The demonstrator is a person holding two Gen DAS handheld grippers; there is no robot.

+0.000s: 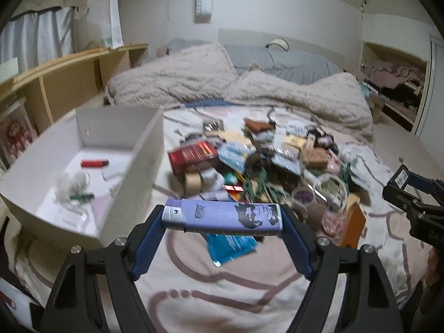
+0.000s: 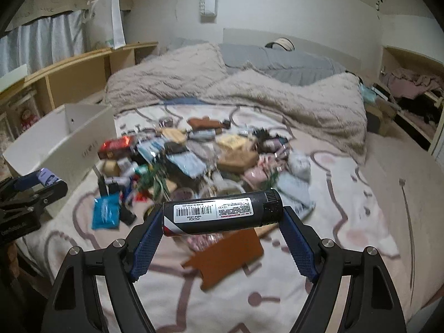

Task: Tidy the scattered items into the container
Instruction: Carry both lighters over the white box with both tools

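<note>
The left gripper [image 1: 222, 219] pinches a purple lighter [image 1: 222, 217] end to end, its blue-padded fingers [image 1: 147, 245] spread wide and pressed on the two short ends; the lighter lies crosswise, metal cap to the left. The right gripper [image 2: 222, 212] does the same with a black lighter [image 2: 222, 212], barcode label facing the camera and cap to the right, the pads [image 2: 301, 252] bearing on both ends. Both grippers point forward and downward over a bed [image 1: 222, 291] and are held above the bedding, side by side and well apart: the right one shows at the right edge of the left wrist view, the left one at the left edge of the right wrist view.

Under the left gripper lies a teal packet [image 1: 231, 245]; under the right, an orange-brown card [image 2: 230, 258] on the patterned sheet [image 2: 347, 222]. Past them sits the pile of scattered items [image 1: 263, 161], blurred, with a red box [image 1: 193, 154] at its left side.

The white container [image 1: 133, 166] stands open-topped to the left of the pile, its near corner just beside the left gripper. Inside are a red lighter [image 1: 94, 163] and some clear wrappers [image 1: 72, 186], with bare floor between them. The sheet to the right of the pile is open. Beyond lie a rumpled beige blanket [image 1: 249, 88] and grey pillows [image 1: 285, 61].
</note>
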